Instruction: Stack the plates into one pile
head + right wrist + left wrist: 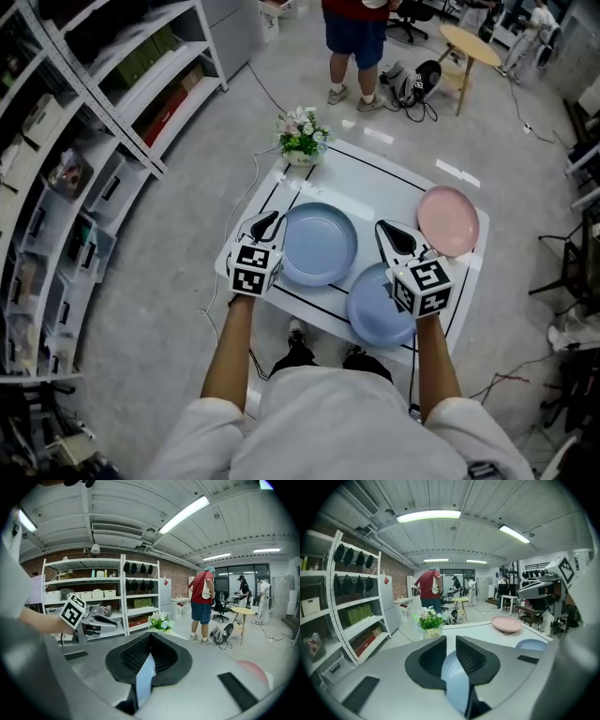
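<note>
We see the large pale-blue round plate [319, 244] lying mid-frame on the white table [375, 178]. Its left rim sits between the slightly parted jaws of the left gripper [269, 223]. At lower right, the right gripper [392, 232] is clamped on a smaller blue plate [375, 314]. A pink plate [448, 220] lies at upper right.

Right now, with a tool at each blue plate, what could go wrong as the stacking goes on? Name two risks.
One: the left tool has its jaws apart round the rim of the large blue plate, so a lift now could leave or drop it. Two: the right tool pinches only the rim of the smaller blue plate; it may tilt and knock the pink plate.
</note>
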Demonstrator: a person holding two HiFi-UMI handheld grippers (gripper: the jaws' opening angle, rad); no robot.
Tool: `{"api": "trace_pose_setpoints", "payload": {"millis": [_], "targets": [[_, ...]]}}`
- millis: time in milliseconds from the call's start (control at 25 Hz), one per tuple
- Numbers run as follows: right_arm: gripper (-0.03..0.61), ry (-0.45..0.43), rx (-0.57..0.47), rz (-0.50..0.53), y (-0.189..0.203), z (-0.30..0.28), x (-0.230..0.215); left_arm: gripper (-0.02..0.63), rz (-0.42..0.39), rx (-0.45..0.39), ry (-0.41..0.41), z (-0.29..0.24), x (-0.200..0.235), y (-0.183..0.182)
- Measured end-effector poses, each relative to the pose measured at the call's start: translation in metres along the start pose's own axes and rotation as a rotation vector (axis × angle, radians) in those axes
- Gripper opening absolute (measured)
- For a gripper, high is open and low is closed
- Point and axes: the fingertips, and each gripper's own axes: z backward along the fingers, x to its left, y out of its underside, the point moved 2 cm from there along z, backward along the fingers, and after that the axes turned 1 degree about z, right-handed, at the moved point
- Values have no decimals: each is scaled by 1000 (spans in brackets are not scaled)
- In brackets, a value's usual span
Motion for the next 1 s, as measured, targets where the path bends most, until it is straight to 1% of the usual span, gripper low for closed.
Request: {"api": "trace_pose_setpoints", "payload": {"millis": [80,160,320,440,560,680,760,880,920,960,1000], "targets": [[14,26,17,-16,8,-8,2,98,7,36,31,-17,9,18],[14,56,34,-38,16,-13,3,119,10,79,63,-33,16,37],[14,111,74,-81,31,-22,9,144,-19,179,103,-63,30,78],[14,147,92,-92,40,-25,12,161,11,243,134,-82,37,107],[14,180,120,-118,60,-21,13,167,33,292,153,-98,38,130],[14,207,138,-140,73,-19,15,166,21,331,132,-108,45,145],[14,222,143,-150,78,-16,15,145,17,363,122,-112,46,153],[14,242,142,-161,81,-10,14,126,40,417,147,-117,43,164],[14,248,142,-163,82,-7,14,116,51,427,157,-118,41,167],[14,255,142,-164,82,-4,13,90,67,433,167,-119,39,168],[14,261,141,-163,81,0,12,84,88,437,176,-120,37,167]]}}
